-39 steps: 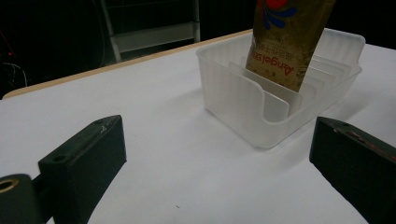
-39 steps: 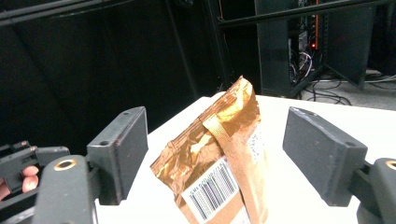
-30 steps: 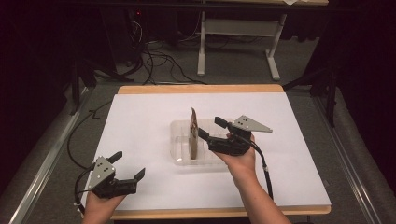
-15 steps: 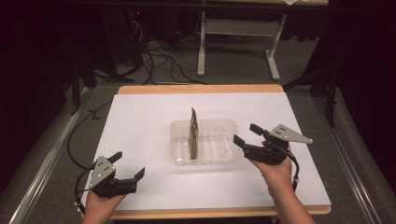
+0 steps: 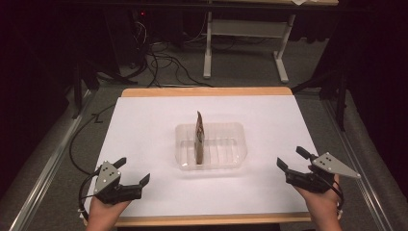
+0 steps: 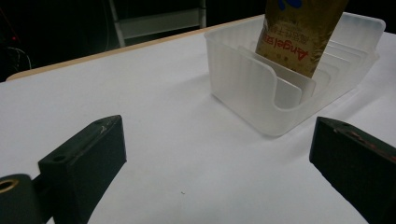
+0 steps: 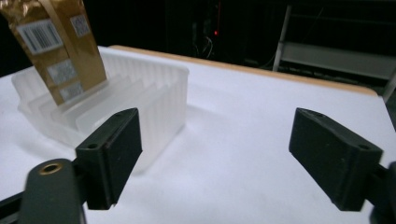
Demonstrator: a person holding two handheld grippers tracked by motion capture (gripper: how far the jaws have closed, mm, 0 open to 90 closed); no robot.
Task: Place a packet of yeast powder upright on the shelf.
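Table top [image 5: 144, 134]: we saw a white sheet over it, with a wooden edge [image 5: 207, 91] showing along the far side.
Floor [image 5: 240, 72]: we found it grey and carpeted.
Cables [image 5: 159, 62]: we noted black ones tangled on the floor beyond the table.
White frame [image 5: 245, 33]: we saw its legs standing farther back.

My left gripper [image 5: 132, 171] and right gripper [image 5: 292, 160]: black bodies, blocky black jaws with small screw holes, brass insert at the jaw base. Grey three-cornered top plates with dark dots. Black cables trailing. Bare hands.
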